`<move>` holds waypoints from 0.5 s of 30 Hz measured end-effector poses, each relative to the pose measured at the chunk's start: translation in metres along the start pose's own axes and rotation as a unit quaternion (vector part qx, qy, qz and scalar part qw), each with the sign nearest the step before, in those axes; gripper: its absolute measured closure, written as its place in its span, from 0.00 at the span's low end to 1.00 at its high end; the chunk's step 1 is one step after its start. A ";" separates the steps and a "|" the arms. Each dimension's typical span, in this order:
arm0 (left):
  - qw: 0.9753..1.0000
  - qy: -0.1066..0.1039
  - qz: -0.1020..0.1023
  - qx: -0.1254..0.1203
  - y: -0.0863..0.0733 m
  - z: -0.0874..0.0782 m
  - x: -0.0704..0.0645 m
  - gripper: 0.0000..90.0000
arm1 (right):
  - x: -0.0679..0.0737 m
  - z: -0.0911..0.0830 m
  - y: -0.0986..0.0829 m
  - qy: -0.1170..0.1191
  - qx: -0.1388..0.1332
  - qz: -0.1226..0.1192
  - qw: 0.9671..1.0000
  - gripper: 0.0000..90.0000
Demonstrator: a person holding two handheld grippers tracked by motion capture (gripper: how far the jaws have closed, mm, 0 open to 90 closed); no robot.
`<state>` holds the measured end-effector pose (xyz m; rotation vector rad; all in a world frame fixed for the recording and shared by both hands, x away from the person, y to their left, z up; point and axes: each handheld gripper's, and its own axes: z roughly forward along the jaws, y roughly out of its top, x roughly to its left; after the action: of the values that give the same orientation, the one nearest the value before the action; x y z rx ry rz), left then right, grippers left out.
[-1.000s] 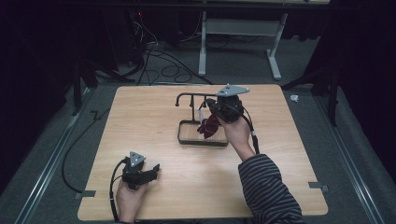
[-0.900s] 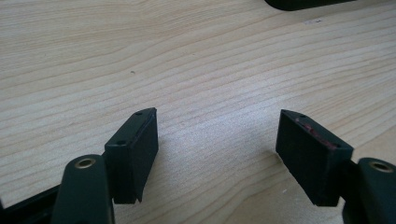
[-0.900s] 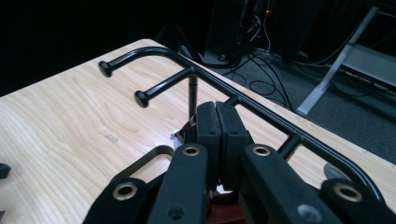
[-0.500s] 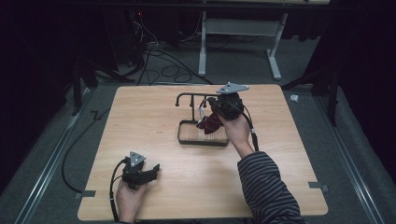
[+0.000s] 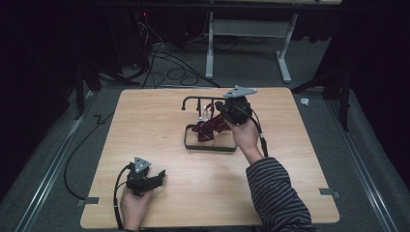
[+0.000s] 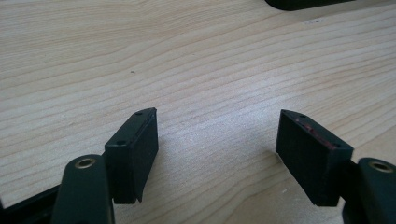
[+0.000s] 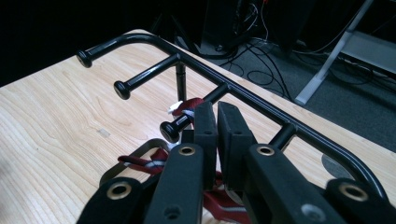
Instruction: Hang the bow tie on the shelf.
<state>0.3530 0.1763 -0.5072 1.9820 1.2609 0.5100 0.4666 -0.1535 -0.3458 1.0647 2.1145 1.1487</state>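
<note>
Maroon strap (image 5: 209, 128), striped with white, hangs from the black peg rack (image 5: 200, 102) and trails down into the rack's dark base tray (image 5: 210, 146), near the far middle of the wooden table (image 5: 145, 125). Your right gripper (image 5: 223, 112) sits just beside the rack, on its near side, above the tray. In the right gripper view, the right gripper (image 7: 215, 122) has its jaws pressed almost flat together, with the strap (image 7: 187, 108) looped over a rack peg (image 7: 180, 123) just beside the left jaw, and more of the strap lying under the jaws. Whether any fabric is pinched between them you cannot tell from these angles. Your left gripper (image 5: 155, 178) rests well away from the rack, towards the near left corner of the table. In the left gripper view, the left gripper (image 6: 217, 140) is released, jaws spread wide over bare wood, holding nothing.
</note>
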 end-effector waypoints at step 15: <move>1.000 0.000 0.000 0.000 0.000 0.000 0.000 0.34 | -0.005 -0.023 -0.003 0.002 -0.017 -0.003 1.000 0.92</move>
<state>0.3529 0.1761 -0.5072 1.9820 1.2609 0.5091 0.4517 -0.1693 -0.3361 1.0407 2.0918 1.1798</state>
